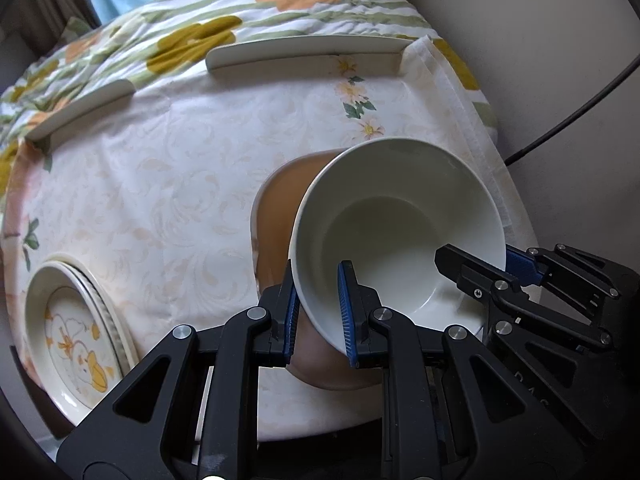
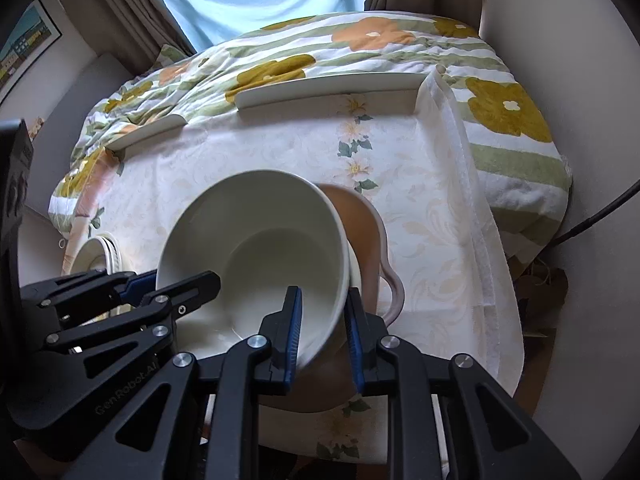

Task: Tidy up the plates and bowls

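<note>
Left wrist view is showing me pinching the near-left rim of the white bowl (image 1: 396, 232) with my left gripper (image 1: 318, 312), one blue pad inside the wall and one outside. My right gripper (image 1: 480, 268) is reaching in from the right and clamping the opposite rim the same way. From the right wrist view, that right gripper (image 2: 322, 328) is gripping the wall of the white bowl (image 2: 256, 248) while the left gripper (image 2: 172, 284) is holding the far side.

I am carrying the bowl with both grippers, tilted, directly over the brown bowl (image 1: 280, 208) that is sitting on the cloth-covered bench (image 1: 180, 180). Whether the two are already touching I cannot tell. I judge that I am nesting the white bowl into the brown one.

A stack of patterned plates (image 1: 76, 320) is lying at the bench's left edge, well apart.

Next, I think the move is calling for levelling the white bowl, centring it over the brown bowl's mouth, easing it down until it seats, then spreading both grippers together so neither side tips.
</note>
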